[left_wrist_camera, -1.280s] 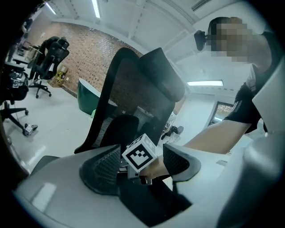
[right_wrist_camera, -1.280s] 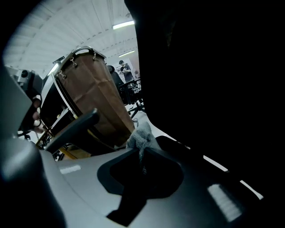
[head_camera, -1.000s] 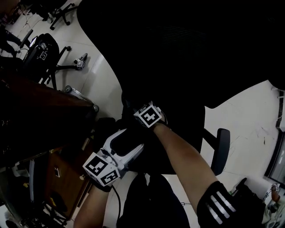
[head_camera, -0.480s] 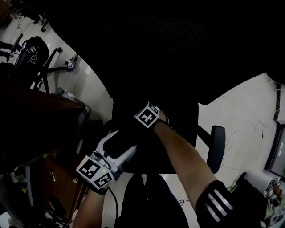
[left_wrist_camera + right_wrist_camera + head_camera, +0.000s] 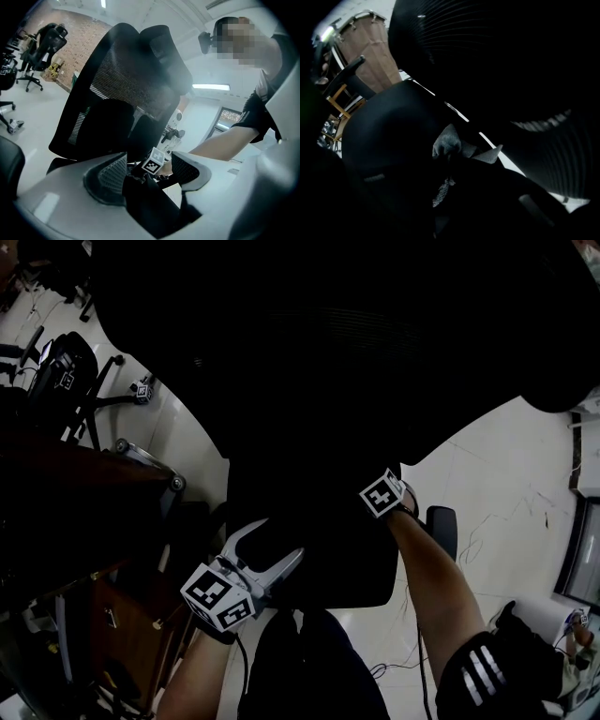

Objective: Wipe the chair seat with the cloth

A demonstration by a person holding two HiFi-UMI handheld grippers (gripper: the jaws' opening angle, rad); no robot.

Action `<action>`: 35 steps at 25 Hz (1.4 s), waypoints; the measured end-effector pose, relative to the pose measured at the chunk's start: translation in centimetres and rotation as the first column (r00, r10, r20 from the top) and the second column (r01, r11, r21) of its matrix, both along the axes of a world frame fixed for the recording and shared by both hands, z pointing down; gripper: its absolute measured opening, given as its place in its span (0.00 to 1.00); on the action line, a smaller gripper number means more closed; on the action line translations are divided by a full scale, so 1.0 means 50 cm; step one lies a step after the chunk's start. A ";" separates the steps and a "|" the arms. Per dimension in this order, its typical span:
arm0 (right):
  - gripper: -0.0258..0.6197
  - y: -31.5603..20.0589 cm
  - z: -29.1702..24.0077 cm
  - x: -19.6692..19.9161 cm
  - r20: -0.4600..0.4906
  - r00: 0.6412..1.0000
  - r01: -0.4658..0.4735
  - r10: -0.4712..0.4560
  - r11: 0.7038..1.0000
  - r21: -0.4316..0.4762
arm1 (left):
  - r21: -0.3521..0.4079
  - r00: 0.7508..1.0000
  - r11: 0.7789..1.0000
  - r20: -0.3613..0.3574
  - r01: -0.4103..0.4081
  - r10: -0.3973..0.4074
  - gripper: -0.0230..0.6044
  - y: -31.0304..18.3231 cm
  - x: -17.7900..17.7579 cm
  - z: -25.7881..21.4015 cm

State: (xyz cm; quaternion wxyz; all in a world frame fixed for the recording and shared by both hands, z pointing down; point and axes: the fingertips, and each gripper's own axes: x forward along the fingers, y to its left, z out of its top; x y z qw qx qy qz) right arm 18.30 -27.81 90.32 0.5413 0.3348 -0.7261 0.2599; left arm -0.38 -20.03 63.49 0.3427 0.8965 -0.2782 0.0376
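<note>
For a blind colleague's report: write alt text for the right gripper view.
The right gripper pinches a bunched grey cloth at the black chair seat. The picture is very dark; the mesh backrest fills the upper right.

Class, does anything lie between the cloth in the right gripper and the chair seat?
Nothing visible does. The right gripper holds the grey cloth right against the black chair seat; the left gripper sits aside at the seat's front edge.

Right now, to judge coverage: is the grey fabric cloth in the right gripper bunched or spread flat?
Bunched: the grey fabric cloth stands as a crumpled wad pinched in the right gripper, one corner sticking out.
</note>
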 end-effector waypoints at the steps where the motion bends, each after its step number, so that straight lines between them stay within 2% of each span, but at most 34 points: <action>1: 0.10 -0.001 -0.003 0.013 -0.002 1.000 -0.014 0.014 1.000 -0.006 | -0.001 1.000 1.000 0.002 -0.005 0.005 0.55 0.002 0.000 0.000; 4: 0.10 0.016 -0.009 0.056 -0.077 0.994 -0.078 0.074 0.995 -0.057 | -0.002 1.000 1.000 0.013 -0.013 0.013 0.55 0.004 -0.001 -0.007; 6: 0.10 0.000 -0.022 0.027 -0.043 0.997 -0.070 0.069 0.997 -0.012 | -0.002 1.000 1.000 0.017 -0.006 0.006 0.55 0.002 -0.009 -0.015; 9: 0.10 -0.019 -0.068 -0.112 0.176 0.980 -0.098 0.091 0.995 0.033 | -0.002 1.000 1.000 0.019 0.013 -0.012 0.55 0.008 -0.036 -0.017; 10: 0.10 -0.019 -0.081 -0.172 0.242 0.967 -0.090 0.079 0.995 0.036 | -0.006 1.000 1.000 0.023 0.019 -0.019 0.55 0.013 -0.048 -0.014; 12: 0.10 -0.007 -0.095 -0.290 0.317 0.948 -0.031 0.017 0.999 0.037 | -0.016 0.999 0.999 0.034 0.037 -0.036 0.55 0.023 -0.073 -0.010; 16: 0.10 0.030 -0.095 -0.481 0.363 0.925 0.105 -0.115 0.993 0.049 | -0.026 0.996 0.997 0.049 0.074 -0.072 0.55 0.043 -0.118 -0.006; 18: 0.10 0.043 -0.081 -0.542 0.355 0.919 0.163 -0.173 0.985 0.059 | -0.031 0.996 0.997 0.057 0.077 -0.075 0.55 0.054 -0.131 0.000; 20: 0.10 0.065 -0.048 -0.568 0.329 0.918 0.216 -0.220 0.975 0.050 | -0.038 0.996 0.996 0.057 0.076 -0.074 0.55 0.067 -0.135 0.005; 22: 0.10 0.082 -0.022 -0.560 0.313 0.921 0.233 -0.233 0.972 0.039 | -0.045 0.996 0.996 0.051 0.076 -0.074 0.55 0.079 -0.134 0.007; 26: 0.10 0.097 -0.003 -0.480 0.288 0.940 0.187 -0.180 0.982 0.002 | -0.054 0.997 0.996 0.035 0.066 -0.064 0.55 0.090 -0.130 0.017; 28: 0.10 0.114 0.009 -0.404 0.235 0.960 0.161 -0.151 0.987 -0.023 | -0.056 0.998 0.997 0.030 0.056 -0.054 0.55 0.091 -0.120 0.012; 31: 0.10 0.149 0.027 -0.233 0.093 0.994 0.064 -0.056 0.994 -0.087 | -0.049 1.000 0.998 0.013 0.029 -0.029 0.55 0.091 -0.094 -0.002; 35: 0.10 0.167 0.015 -0.078 0.025 0.998 -0.054 0.057 0.994 -0.093 | -0.044 1.000 0.999 0.001 -0.007 0.007 0.55 0.099 -0.065 -0.011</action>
